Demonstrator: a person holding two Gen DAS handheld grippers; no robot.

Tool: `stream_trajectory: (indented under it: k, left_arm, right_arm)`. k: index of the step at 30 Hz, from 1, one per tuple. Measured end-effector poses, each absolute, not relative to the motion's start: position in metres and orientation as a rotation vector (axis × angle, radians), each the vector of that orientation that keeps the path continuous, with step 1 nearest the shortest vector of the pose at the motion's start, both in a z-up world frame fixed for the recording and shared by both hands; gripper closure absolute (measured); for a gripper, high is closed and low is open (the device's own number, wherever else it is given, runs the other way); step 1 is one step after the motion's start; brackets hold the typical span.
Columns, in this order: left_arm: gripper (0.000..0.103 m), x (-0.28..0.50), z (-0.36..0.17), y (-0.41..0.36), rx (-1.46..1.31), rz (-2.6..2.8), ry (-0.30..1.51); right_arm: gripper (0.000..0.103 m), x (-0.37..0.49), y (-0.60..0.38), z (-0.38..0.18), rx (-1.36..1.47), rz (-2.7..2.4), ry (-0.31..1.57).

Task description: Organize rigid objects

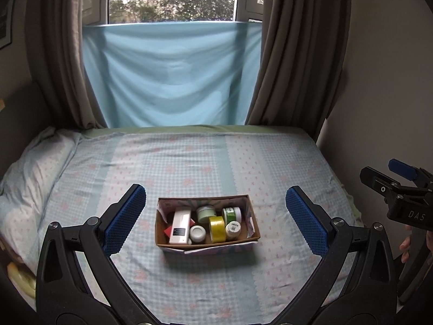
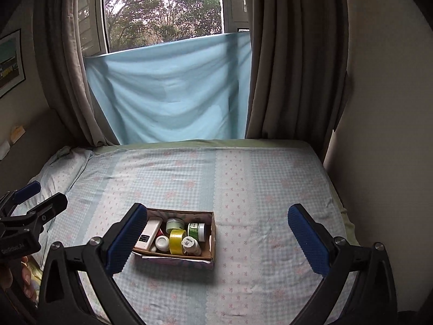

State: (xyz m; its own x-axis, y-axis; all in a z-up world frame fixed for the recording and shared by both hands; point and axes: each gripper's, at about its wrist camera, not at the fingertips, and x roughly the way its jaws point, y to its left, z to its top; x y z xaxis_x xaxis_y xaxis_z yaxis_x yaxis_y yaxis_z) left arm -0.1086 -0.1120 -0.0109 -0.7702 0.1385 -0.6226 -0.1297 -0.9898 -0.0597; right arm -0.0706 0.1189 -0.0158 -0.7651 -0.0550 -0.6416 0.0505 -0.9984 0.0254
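A small cardboard box [image 1: 251, 216] [image 2: 212, 233] sits on the bed, filled with several items: a white rectangular bottle [image 1: 180, 224] [image 2: 147, 233], a yellow tape roll [image 1: 217, 228] [image 2: 177, 240], a green-labelled jar [image 1: 231, 214] [image 2: 196, 230], a pale green jar [image 1: 206, 214] [image 2: 174, 224], a white round jar [image 1: 197, 233] [image 2: 161, 243] and a small labelled bottle [image 1: 233, 228] [image 2: 191, 245]. My left gripper [image 1: 216, 219] is open, held back from the box, which lies between its fingers in view. My right gripper [image 2: 216, 241] is open too, with the box near its left finger. Both hold nothing.
The bed [image 1: 189, 162] has a checked sheet and a pillow [image 1: 32, 168] at the left. A wall borders the right side. Grey curtains [image 1: 295, 54] and a blue cloth [image 1: 173, 75] hang behind the bed. The other gripper shows at each view's edge.
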Motion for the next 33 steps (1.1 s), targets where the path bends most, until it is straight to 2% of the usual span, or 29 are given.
stream_trajectory:
  k: [33]
  left_arm:
    - [0.000,-0.106,-0.005,-0.102,-0.944,2.856,-0.013]
  right_arm:
    - [0.000,-0.061,0.135,-0.003,0.987,-2.976,0.007]
